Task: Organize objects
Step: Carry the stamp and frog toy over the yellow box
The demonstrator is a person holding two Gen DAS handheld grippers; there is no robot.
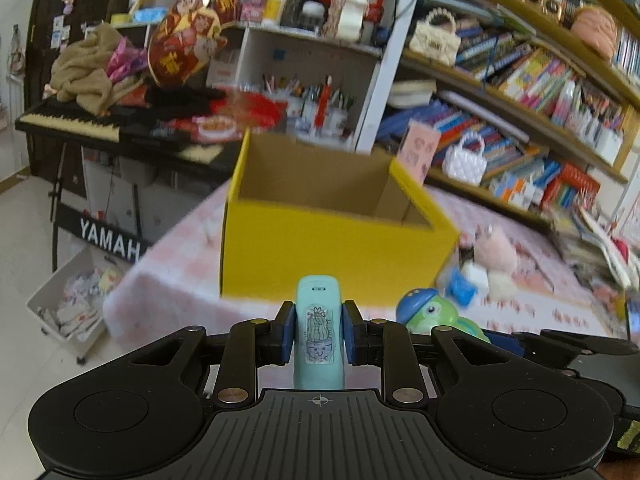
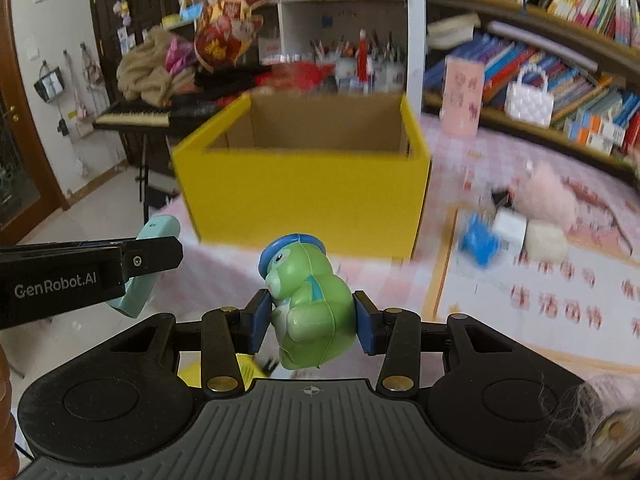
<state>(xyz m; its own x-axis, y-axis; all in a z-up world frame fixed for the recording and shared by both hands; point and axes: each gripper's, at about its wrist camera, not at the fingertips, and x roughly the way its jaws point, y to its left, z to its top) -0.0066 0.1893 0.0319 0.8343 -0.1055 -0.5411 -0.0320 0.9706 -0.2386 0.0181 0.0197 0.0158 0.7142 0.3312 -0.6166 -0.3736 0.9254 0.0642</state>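
Left wrist view: left gripper (image 1: 318, 330) clamped on mint-green case (image 1: 319, 332), near yellow box (image 1: 320, 248). Right gripper (image 2: 311, 322) clamped on green toy (image 2: 308, 312), also near box; both short of it.

The left gripper (image 1: 319, 334) points forward and somewhat down, its blue pads (image 1: 287, 334) clamped on a teal case (image 1: 319, 332). The right gripper (image 2: 312, 322) lies just beside it, seemingly level with it, tilted down likewise, pads (image 2: 365, 326) pressed on a green toy (image 2: 310, 312).
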